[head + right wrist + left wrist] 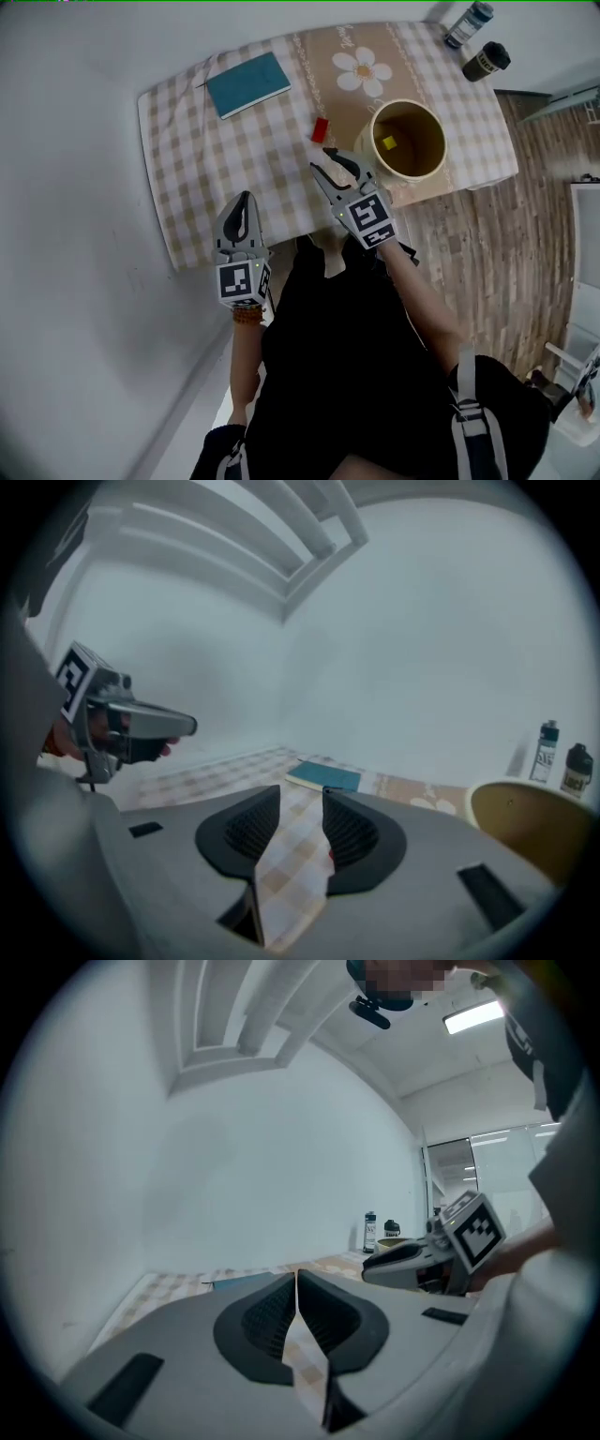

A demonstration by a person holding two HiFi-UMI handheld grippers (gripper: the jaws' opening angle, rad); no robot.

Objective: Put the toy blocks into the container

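Note:
A small red block (320,129) lies on the checked tablecloth (197,150), just left of a round cream container (380,157). One yellow block (389,142) rests inside the container. My right gripper (330,162) hovers a short way in front of the red block, open, with only cloth showing between its pads (300,803). A red sliver (331,853) peeks past its right pad. My left gripper (246,199) is over the table's near edge, further left, its jaws pressed together on nothing (296,1283).
A teal book (248,82) lies at the table's far left. Two bottles (467,23) stand at the far right corner beyond the container. A white wall runs along the left side. The person's dark clothing sits right behind the table's near edge.

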